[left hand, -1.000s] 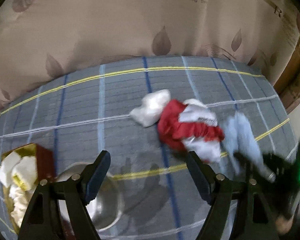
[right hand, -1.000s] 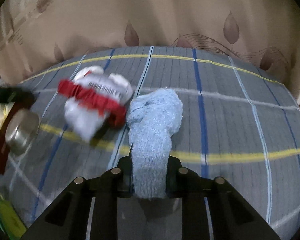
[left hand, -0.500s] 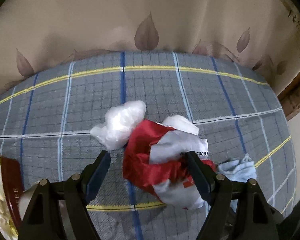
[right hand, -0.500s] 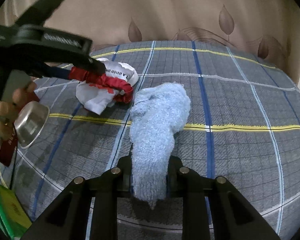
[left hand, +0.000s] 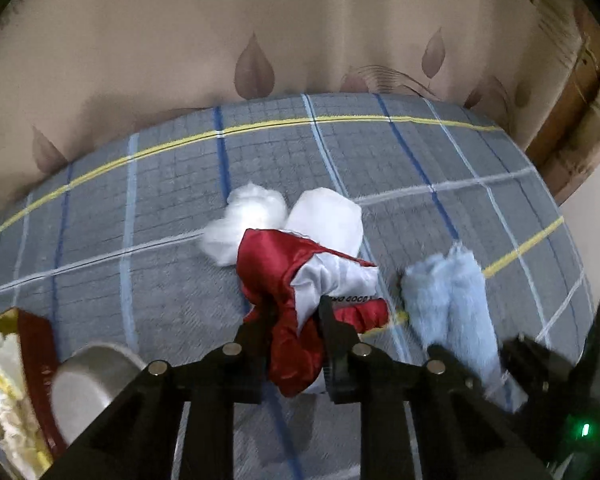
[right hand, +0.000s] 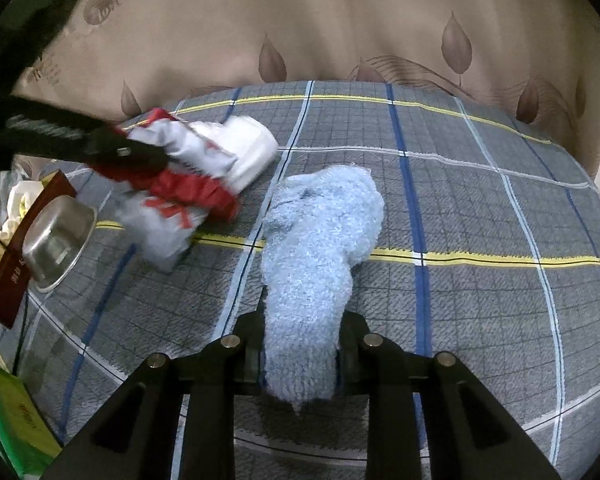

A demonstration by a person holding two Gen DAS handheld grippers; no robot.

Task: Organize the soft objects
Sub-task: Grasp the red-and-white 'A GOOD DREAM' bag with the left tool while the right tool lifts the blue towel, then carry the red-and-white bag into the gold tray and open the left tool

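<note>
My left gripper [left hand: 296,320] is shut on a red and white satin cloth [left hand: 296,280] and holds it just over the plaid bed cover [left hand: 160,264]. A white fluffy wad [left hand: 244,220] and a white folded piece [left hand: 332,216] lie right behind it. My right gripper [right hand: 300,344] is shut on a light blue fuzzy sock [right hand: 320,236], whose far end rests on the cover. The sock [left hand: 452,300] also shows at the right of the left wrist view, and the left gripper [right hand: 148,156] with the cloth [right hand: 188,184] shows at the left of the right wrist view.
A steel bowl [right hand: 56,236] lies overturned beside a dark red box of tissues [right hand: 8,264] at the left. A green box [right hand: 8,420] sits at the lower left. A beige leaf-patterned curtain [right hand: 340,32] hangs along the far edge of the bed.
My left gripper has come down over the red and white cloth and shut on it, from open. My right gripper has kept its hold on the blue sock.
</note>
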